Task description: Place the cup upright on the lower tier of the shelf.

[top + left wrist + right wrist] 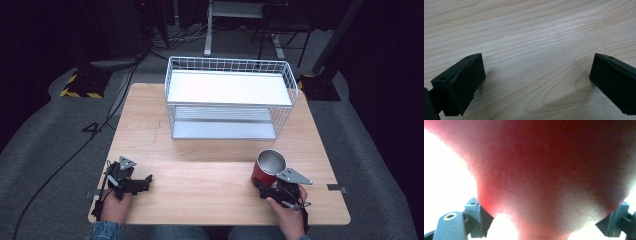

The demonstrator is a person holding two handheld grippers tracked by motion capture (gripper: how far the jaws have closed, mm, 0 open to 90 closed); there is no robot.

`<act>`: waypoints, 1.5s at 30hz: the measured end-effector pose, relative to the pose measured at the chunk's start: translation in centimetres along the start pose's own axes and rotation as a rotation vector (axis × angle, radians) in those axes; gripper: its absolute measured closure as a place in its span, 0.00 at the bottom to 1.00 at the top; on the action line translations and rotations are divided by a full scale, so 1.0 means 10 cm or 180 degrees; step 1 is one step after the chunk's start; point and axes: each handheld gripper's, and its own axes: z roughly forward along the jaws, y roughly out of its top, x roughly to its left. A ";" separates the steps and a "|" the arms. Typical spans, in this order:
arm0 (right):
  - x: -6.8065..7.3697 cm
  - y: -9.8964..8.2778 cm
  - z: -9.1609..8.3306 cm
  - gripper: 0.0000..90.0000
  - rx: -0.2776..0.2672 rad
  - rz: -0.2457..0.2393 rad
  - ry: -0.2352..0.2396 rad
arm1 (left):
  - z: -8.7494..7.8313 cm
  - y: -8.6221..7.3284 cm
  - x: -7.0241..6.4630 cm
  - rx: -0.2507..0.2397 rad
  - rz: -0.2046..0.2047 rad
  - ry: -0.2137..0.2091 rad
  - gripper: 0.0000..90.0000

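Note:
A red cup (266, 171) with a shiny metal inside stands near the table's front right, its open mouth up. My right gripper (262, 187) is shut on its lower part from the near side. In the right gripper view the cup's red wall (549, 170) is blurred and very close, and the right gripper (549, 220) presses it from both sides. At the front left my left gripper (146, 181) rests low over the wood. In its own view the left gripper (536, 70) stands open with bare wood between its jaws.
A white wire rack (230, 66) with a white top shelf and a lower shelf stands at the back middle of the wooden table (210, 200). Cables and a stand's legs lie on the floor beyond the table.

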 end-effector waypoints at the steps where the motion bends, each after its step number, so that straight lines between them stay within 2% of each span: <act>1: 0.00 0.02 -0.01 0.19 -0.0009 -0.0003 0.0003 | 0.00 0.00 0.00 0.0000 0.0000 0.0000 0.01; 15: -0.01 0.33 0.00 0.19 -0.0067 0.0004 0.0081 | 0.00 0.00 0.00 0.0001 0.0002 0.0001 0.01; 21: 0.00 0.51 0.11 0.19 -0.0018 -0.0012 0.0097 | 0.00 0.00 0.00 0.0001 0.0000 0.0002 0.01; 22: 0.02 0.58 0.17 0.19 -0.0012 -0.0036 0.0116 | 0.00 0.00 0.00 0.0001 0.0001 0.0001 0.01; 28: 0.04 0.74 0.35 0.19 0.0037 -0.0101 0.0137 | 0.00 0.00 0.00 0.0005 -0.0001 0.0001 0.01; 38: -0.03 0.91 0.58 0.19 0.0101 -0.0009 0.0131 | -0.02 -0.02 0.00 -0.0001 -0.0005 0.0014 0.01; 45: -0.06 1.04 0.75 0.19 0.0127 -0.0008 0.0106 | -0.03 -0.03 0.00 -0.0012 -0.0023 0.0032 0.02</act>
